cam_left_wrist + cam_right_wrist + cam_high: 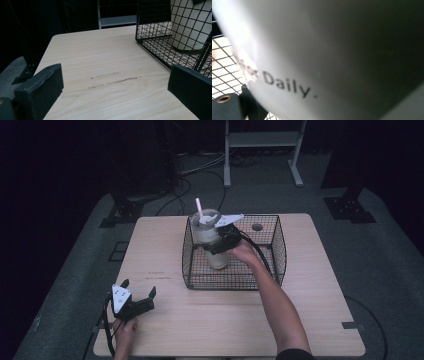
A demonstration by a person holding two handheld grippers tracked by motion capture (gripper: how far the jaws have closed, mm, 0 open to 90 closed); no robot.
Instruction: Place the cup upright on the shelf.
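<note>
- High view: the right gripper (218, 241) is clamped on the side of a tall cream plastic cup with a clear domed lid and a white straw (210, 236), which stands upright in the left part of a black wire mesh basket (276, 247) at the far middle of the pale wooden table (165, 317). The cup's base looks to be at or just above the basket floor; I cannot tell which. The left gripper (137, 291) rests at the near left of the table, well apart from the basket, its jaws apart and holding nothing.
- Left gripper view: the two black jaws stand wide apart over bare wood, nothing between them. The basket (150, 37) sits to the far right, with the lower part of the cup (192, 30) seen through its mesh, its bottom close to the basket floor.
- Right gripper view: the cup wall (337, 50) is pressed up close, printed lettering readable, mesh behind at the left; the jaws seem tight on it.
- Judgement: the cup is inside the basket and in hand, so the work is either nearly finished, with only letting go left, or just begun, with the lift out ahead.
</note>
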